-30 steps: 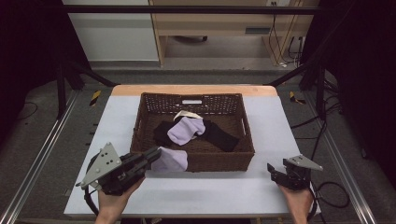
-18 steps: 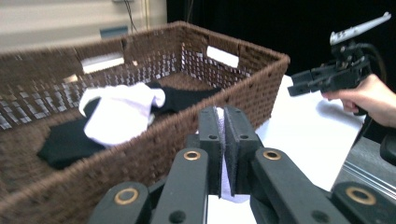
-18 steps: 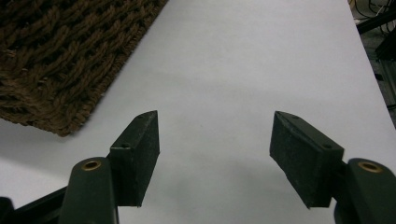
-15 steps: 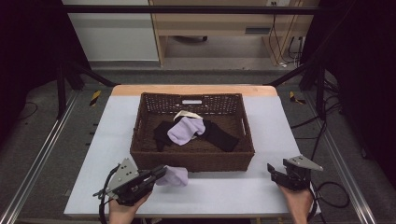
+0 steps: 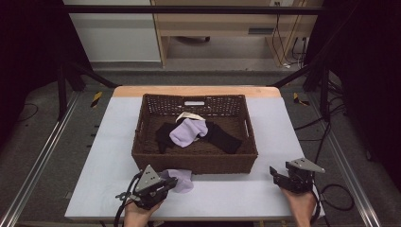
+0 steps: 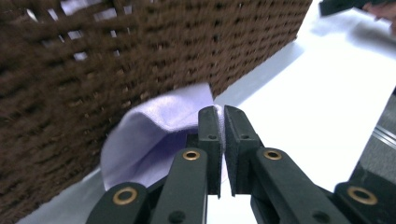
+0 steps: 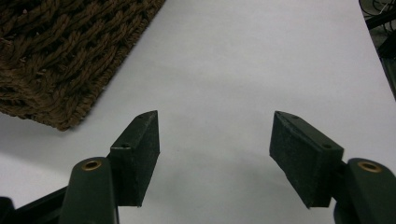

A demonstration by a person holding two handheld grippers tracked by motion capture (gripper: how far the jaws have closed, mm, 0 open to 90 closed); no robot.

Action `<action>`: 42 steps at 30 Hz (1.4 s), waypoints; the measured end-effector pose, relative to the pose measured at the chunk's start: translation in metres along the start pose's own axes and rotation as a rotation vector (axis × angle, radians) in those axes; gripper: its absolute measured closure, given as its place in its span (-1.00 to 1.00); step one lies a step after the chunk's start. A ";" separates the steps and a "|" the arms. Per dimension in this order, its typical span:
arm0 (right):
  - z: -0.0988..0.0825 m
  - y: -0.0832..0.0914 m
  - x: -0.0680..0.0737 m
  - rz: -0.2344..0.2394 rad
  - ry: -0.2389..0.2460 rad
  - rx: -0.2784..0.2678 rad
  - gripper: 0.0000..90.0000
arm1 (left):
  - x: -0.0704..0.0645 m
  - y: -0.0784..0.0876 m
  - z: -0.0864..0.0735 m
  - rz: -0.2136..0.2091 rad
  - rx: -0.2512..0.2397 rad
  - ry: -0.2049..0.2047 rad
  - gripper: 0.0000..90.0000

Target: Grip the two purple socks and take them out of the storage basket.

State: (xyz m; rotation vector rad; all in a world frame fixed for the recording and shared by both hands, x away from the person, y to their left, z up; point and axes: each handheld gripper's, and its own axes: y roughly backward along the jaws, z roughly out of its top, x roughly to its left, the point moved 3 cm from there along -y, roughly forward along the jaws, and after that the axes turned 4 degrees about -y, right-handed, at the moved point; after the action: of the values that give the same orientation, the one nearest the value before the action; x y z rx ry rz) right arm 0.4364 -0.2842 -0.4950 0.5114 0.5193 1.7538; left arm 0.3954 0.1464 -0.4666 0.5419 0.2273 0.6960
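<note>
A pale grey-white table (image 5: 108, 156) is mostly taken up by a dark brown woven wicker basket (image 5: 195, 161), where a lilac sock (image 5: 188, 132) is left lying across a black sock (image 5: 222, 136), probably still to be sorted. Just outside the basket's near wall, a second lilac sock (image 6: 154, 135) is pinched by its edge in the left gripper (image 6: 219, 123), jaws clamped together on the fabric, likely so it can be laid flat. The right gripper (image 7: 215, 154) is parked low over bare table, jaws wide apart, nothing held.
</note>
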 end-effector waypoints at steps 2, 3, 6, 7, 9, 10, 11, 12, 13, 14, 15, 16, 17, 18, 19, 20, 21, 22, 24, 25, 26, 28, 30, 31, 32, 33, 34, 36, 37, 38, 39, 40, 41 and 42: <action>0.000 0.000 0.000 0.000 0.005 0.001 -0.26 | -0.001 -0.002 -0.002 0.011 0.014 0.002 0.76; 0.000 0.000 0.000 0.000 0.006 0.001 -0.26 | -0.001 -0.002 -0.002 0.022 0.015 0.006 0.59; 0.000 0.000 0.000 0.003 0.003 -0.001 -0.26 | -0.002 0.006 0.003 0.044 -0.016 0.013 0.27; 0.000 0.000 0.000 0.003 0.003 -0.001 -0.26 | -0.002 0.009 0.005 0.054 -0.026 0.008 0.27; 0.000 0.000 0.000 0.002 0.002 0.000 -0.26 | -0.003 0.016 0.011 0.073 -0.051 0.003 0.22; 0.000 0.000 0.000 0.002 0.001 -0.001 -0.26 | -0.003 0.021 0.014 0.080 -0.068 0.001 0.20; 0.000 0.000 0.000 0.002 0.001 -0.001 -0.26 | -0.003 0.023 0.017 0.085 -0.077 -0.002 0.19; 0.000 0.000 0.000 0.002 0.001 -0.001 -0.26 | -0.002 0.028 0.021 0.092 -0.094 -0.002 0.18; 0.000 0.000 0.000 0.004 0.000 -0.001 -0.26 | -0.001 0.031 0.024 0.095 -0.108 -0.002 0.16; 0.000 0.000 0.000 0.004 -0.001 -0.002 -0.26 | 0.001 0.037 0.030 0.105 -0.131 0.003 0.16; 0.000 0.000 0.000 0.004 -0.001 -0.002 -0.26 | 0.001 0.037 0.030 0.105 -0.131 0.003 0.16; 0.000 0.000 0.000 0.002 0.000 -0.004 -0.26 | 0.004 0.040 0.035 0.109 -0.145 0.006 0.16; 0.001 0.000 0.000 0.004 -0.005 -0.004 -0.26 | 0.006 0.042 0.038 0.113 -0.155 0.008 0.15; 0.001 0.000 0.000 0.004 -0.005 -0.005 -0.26 | 0.007 0.044 0.040 0.117 -0.160 0.010 0.15; 0.001 0.000 0.000 0.005 -0.006 -0.005 -0.26 | 0.010 0.046 0.044 0.120 -0.169 0.011 0.15; 0.001 0.000 0.000 0.004 -0.005 -0.005 -0.26 | 0.013 0.048 0.049 0.117 -0.177 0.013 0.14; 0.001 0.000 0.000 0.005 -0.008 -0.004 -0.26 | 0.015 0.050 0.054 0.113 -0.183 0.012 0.14; 0.001 0.000 0.000 0.005 -0.010 -0.005 -0.26 | 0.018 0.051 0.059 0.113 -0.189 0.011 0.13; 0.001 -0.001 0.000 0.001 -0.010 -0.005 -0.26 | 0.025 0.053 0.069 0.119 -0.212 0.014 0.12; 0.001 -0.001 0.000 0.000 -0.008 -0.003 -0.26 | 0.029 0.054 0.074 0.123 -0.221 0.021 0.11; 0.001 -0.001 -0.001 0.000 -0.008 -0.003 -0.26 | 0.032 0.054 0.078 0.128 -0.224 0.022 0.10; 0.001 -0.001 -0.001 -0.001 -0.007 -0.003 -0.26 | 0.039 0.052 0.089 0.147 -0.232 0.022 0.09; 0.001 -0.001 -0.001 0.004 -0.014 -0.004 -0.25 | 0.046 0.049 0.100 0.150 -0.243 0.013 0.06; 0.001 -0.001 -0.001 0.004 -0.014 -0.004 -0.25 | 0.049 0.047 0.104 0.153 -0.245 0.007 0.06; 0.001 -0.001 -0.001 0.002 -0.010 -0.004 -0.26 | 0.053 0.045 0.109 0.153 -0.244 0.009 0.05; 0.001 -0.001 -0.001 0.004 -0.013 -0.004 -0.26 | 0.058 0.042 0.114 0.154 -0.247 0.017 0.05; 0.001 -0.001 -0.001 0.000 -0.007 -0.006 -0.26 | 0.061 0.039 0.118 0.159 -0.250 0.018 0.05; 0.001 -0.001 -0.002 -0.001 -0.010 -0.007 -0.25 | 0.066 0.034 0.126 0.170 -0.244 0.024 0.05; 0.001 -0.001 -0.002 -0.001 -0.010 -0.007 -0.25 | 0.069 0.031 0.131 0.176 -0.244 0.017 0.04; 0.001 -0.002 -0.002 -0.002 -0.009 -0.007 -0.25 | 0.071 0.029 0.134 0.183 -0.241 0.012 0.04; 0.001 -0.002 -0.002 -0.003 -0.009 -0.008 -0.25 | 0.073 0.025 0.140 0.190 -0.237 0.006 0.04; 0.002 -0.002 -0.002 -0.001 -0.014 -0.004 -0.25 | 0.075 0.022 0.144 0.197 -0.232 0.005 0.04; 0.001 -0.002 -0.002 -0.002 -0.013 -0.003 -0.25 | 0.076 0.019 0.148 0.204 -0.230 0.005 0.03; 0.002 -0.002 -0.001 0.003 -0.013 -0.003 -0.25 | 0.078 0.016 0.151 0.213 -0.228 -0.003 0.02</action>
State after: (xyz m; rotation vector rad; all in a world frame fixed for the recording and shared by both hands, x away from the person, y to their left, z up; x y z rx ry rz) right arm 0.4393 -0.2846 -0.4951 0.5209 0.5070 1.7525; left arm 0.5014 0.1477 -0.3327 0.3510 0.0859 0.9149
